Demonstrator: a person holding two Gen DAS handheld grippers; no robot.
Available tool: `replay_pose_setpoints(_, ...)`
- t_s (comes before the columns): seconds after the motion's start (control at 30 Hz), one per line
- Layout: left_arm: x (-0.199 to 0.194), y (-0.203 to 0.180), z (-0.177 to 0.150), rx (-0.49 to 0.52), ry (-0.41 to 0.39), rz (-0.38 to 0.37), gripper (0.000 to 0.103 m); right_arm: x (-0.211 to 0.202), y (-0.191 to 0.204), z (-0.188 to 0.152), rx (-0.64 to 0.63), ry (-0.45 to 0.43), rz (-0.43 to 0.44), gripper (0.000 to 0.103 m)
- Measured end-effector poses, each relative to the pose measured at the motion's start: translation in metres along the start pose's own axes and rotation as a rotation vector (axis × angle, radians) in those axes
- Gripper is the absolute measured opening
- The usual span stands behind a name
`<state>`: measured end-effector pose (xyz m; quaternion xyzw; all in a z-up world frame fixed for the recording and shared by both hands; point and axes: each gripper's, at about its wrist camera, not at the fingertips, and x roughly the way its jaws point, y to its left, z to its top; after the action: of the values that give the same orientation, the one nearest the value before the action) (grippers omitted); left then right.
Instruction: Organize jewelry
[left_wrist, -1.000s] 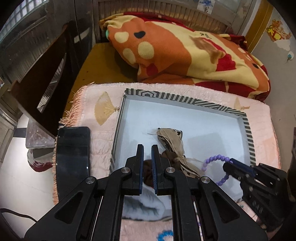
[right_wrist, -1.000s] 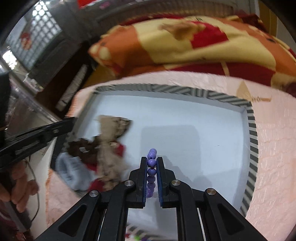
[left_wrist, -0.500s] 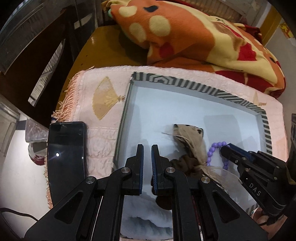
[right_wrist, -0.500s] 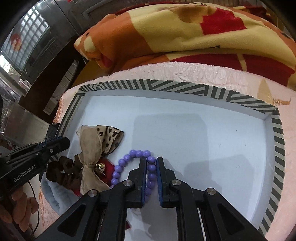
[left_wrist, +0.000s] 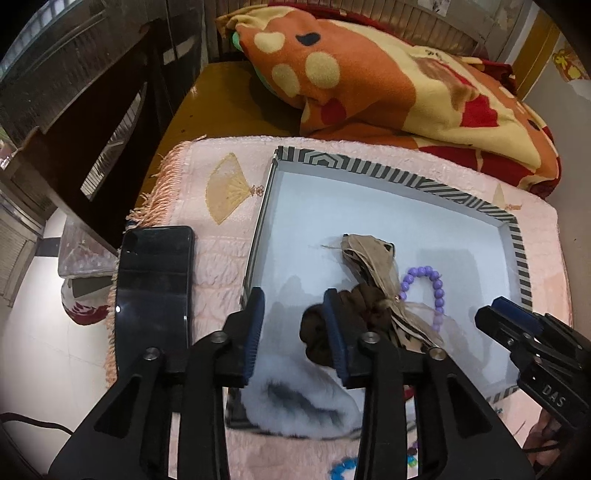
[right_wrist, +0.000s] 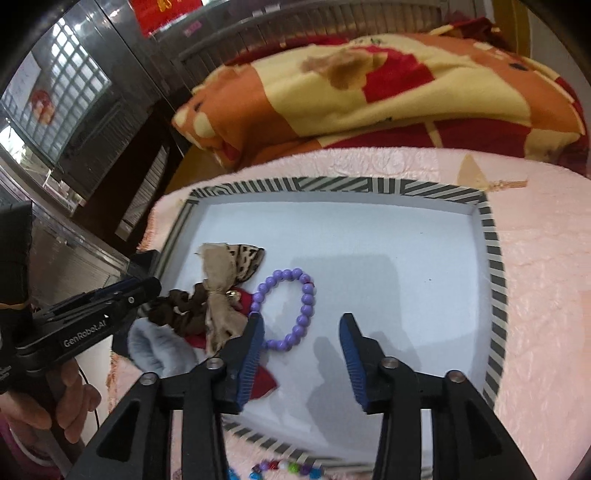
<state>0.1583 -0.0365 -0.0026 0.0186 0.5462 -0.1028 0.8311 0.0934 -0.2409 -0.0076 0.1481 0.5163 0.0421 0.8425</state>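
Both grippers' jaws have just been opening and stand apart, empty: left gripper (left_wrist: 295, 314) over the brown scrunchie (left_wrist: 369, 306), right gripper (right_wrist: 303, 332) near the purple bracelet (right_wrist: 291, 306) lying in the tray (right_wrist: 491, 258).

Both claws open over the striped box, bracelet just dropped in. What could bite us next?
1. The purple bracelet lies against the bow hair tie and brown scrunchie; a later pick there may snag both.
2. The fluffy grey piece hangs over the striped box near wall and may slip out.
3. The left claw, jaws just opened, sits low over the scrunchie; its pads could drag it when lifting.
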Motion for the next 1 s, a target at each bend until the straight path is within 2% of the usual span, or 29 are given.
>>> replay_pose_setpoints(0.13,-0.014,-0.003,-0.008,0.003,-0.023,0.000,0.040,-0.015,0.007,-0.013,0.003,-0.032,-0.021,0.043)
replay_pose_setpoints(0.37,-0.035,-0.013,-0.025,0.029,-0.054,0.000,0.042,-0.034,0.010,-0.034,0.013,-0.060,-0.045,0.044)
replay_pose_setpoints(0.53,-0.048,-0.019,-0.039,0.039,-0.066,-0.004,0.042,-0.053,0.008,-0.052,0.022,-0.095,-0.069,0.056)
replay_pose_setpoints(1.0,-0.092,-0.039,-0.102,0.064,-0.108,0.004,0.042,-0.093,0.007,-0.108,0.036,-0.117,-0.096,0.057)
